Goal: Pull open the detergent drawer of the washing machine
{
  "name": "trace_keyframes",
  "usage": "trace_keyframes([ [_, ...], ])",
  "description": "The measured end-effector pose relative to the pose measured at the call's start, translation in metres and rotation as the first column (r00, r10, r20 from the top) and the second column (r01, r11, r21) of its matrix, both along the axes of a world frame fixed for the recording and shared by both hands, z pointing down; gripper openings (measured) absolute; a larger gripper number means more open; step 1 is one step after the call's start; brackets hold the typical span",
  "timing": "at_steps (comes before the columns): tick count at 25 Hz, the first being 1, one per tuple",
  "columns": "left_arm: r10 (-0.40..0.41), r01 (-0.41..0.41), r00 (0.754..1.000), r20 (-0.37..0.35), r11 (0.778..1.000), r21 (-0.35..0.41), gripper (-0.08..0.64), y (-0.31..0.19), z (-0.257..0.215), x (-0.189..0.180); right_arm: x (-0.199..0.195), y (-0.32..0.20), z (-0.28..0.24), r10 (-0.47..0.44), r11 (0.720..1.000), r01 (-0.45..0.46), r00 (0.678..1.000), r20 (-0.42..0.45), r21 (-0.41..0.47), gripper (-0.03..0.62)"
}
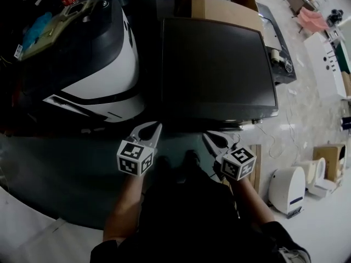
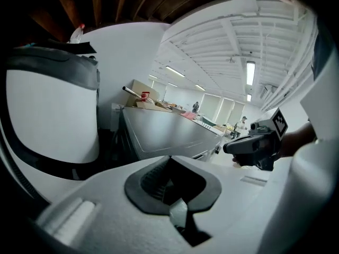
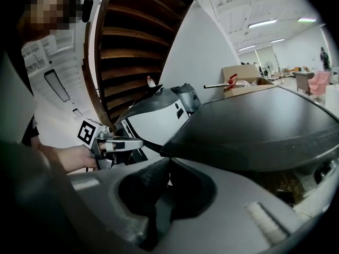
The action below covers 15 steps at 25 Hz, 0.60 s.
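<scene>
The washing machine [image 1: 219, 64] is seen from above as a dark flat top; its front face and the detergent drawer are hidden below the front edge. My left gripper [image 1: 156, 127] hangs just before that edge near the machine's left corner, jaws shut with nothing in them. Before the same edge, further right, my right gripper [image 1: 207, 136] is shut and empty too. The left gripper view looks past the closed jaws of the left gripper [image 2: 170, 160] along the machine's grey top [image 2: 164, 131]. In the right gripper view the right gripper [image 3: 168, 163] points under the dark lid [image 3: 254, 126].
A large white-and-black machine [image 1: 104, 64] stands close on the left of the washer. A cardboard box [image 1: 219, 4] sits behind it. On the floor at the right stand a small white appliance [image 1: 288, 188] and a cardboard carton [image 1: 332, 158]. Cables trail by the washer's right side.
</scene>
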<state>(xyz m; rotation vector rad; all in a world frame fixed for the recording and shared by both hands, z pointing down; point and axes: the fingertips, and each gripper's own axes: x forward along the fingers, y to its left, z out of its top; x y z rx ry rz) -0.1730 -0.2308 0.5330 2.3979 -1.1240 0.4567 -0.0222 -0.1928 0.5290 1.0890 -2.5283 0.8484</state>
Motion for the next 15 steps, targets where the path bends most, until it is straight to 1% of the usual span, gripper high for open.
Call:
trace_keyframes([
  [3,0.053,-0.053,0.998,-0.019,0.998,-0.032,0.011,0.008,0.014,-0.003,0.000,0.008,0.011,0.083,0.997,-0.083,0.997,-0.010,-0.010,0.008],
  [4,0.065,-0.065,0.998,-0.023,0.997,-0.042,0.011,0.010,0.019,-0.004,0.001,0.010,0.014,0.110,0.994,-0.110,0.994,-0.009,-0.017,0.057],
  [5,0.075,-0.076,0.997,-0.025,0.996,-0.052,0.011,0.012,0.023,-0.005,0.003,0.011,0.018,0.133,0.991,-0.133,0.991,-0.009,-0.025,0.078],
  [9,0.097,-0.098,0.995,-0.026,0.992,-0.073,0.015,0.012,0.037,-0.004,0.014,0.017,0.035,0.177,0.983,-0.179,0.983,-0.040,-0.049,0.114],
  [10,0.098,-0.100,0.995,-0.027,0.992,-0.072,0.031,0.009,0.040,-0.004,0.016,0.017,0.039,0.183,0.981,-0.186,0.982,-0.045,-0.051,0.118],
  [12,0.103,-0.105,0.994,-0.026,0.992,-0.075,0.132,0.003,0.047,-0.001,0.020,0.012,0.045,0.198,0.978,-0.201,0.979,-0.049,-0.050,0.138],
  [15,0.107,-0.108,0.994,-0.015,0.990,-0.088,0.144,-0.002,0.057,0.005,0.027,0.003,0.053,0.213,0.976,-0.215,0.976,-0.055,-0.045,0.167],
])
